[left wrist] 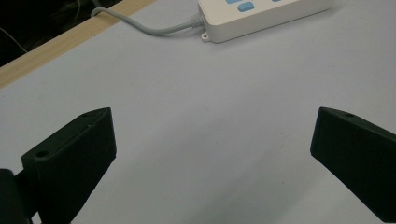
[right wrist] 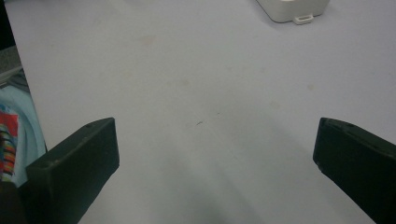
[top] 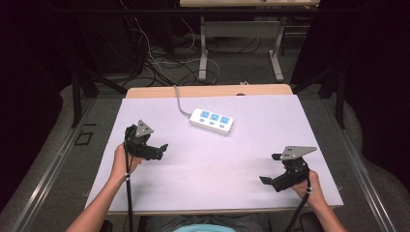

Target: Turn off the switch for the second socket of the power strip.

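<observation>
two gripper units, left gripper [top: 162,149] and right gripper [top: 270,168], gape near power strip [top: 212,121].

My left gripper [left wrist: 212,158]: jaws spread wide, nothing between, above pale table sheet [left wrist: 210,102]. White power strip [left wrist: 261,16] ahead at top, blue buttons, grey cord [left wrist: 140,25] running left toward wooden edge [left wrist: 56,46].

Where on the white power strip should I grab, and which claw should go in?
Probably grip the power strip across its narrow width, near the free end away from the grey cord. It lies flat with long, straight sides that suit the jaws, and the cord exits the left end. The left claw is nearer and open; come down from above, jaws straddling the long sides.
</observation>
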A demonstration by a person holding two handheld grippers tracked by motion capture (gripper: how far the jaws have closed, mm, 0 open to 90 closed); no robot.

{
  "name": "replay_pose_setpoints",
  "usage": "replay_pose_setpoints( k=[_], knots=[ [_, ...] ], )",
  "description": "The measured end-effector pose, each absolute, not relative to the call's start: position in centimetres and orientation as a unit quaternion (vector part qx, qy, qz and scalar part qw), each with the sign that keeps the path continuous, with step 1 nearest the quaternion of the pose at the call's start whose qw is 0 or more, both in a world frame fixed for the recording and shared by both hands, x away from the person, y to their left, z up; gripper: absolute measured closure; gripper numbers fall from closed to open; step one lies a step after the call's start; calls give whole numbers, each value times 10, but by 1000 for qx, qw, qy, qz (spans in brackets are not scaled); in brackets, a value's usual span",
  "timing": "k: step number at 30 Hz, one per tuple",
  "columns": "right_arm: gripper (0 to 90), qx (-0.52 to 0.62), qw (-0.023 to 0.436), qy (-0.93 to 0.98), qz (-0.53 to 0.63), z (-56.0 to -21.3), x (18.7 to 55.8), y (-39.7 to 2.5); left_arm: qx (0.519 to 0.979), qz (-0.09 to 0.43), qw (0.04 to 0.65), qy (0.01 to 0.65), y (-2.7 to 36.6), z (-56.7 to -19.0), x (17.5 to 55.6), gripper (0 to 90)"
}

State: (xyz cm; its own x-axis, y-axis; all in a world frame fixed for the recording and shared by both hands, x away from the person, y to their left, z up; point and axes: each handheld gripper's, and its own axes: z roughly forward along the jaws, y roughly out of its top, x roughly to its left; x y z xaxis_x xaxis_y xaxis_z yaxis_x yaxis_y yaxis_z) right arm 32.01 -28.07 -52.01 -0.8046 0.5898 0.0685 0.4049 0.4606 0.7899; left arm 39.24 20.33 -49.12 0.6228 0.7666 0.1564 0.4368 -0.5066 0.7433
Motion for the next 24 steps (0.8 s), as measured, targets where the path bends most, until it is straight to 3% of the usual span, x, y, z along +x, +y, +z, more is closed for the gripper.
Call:
replay_pose_setpoints(
  k=[24],
  knots=[
    [0,296,110,845,432,-521,321,-281,841,222,338,359,184,-496,422,1]
  ],
)
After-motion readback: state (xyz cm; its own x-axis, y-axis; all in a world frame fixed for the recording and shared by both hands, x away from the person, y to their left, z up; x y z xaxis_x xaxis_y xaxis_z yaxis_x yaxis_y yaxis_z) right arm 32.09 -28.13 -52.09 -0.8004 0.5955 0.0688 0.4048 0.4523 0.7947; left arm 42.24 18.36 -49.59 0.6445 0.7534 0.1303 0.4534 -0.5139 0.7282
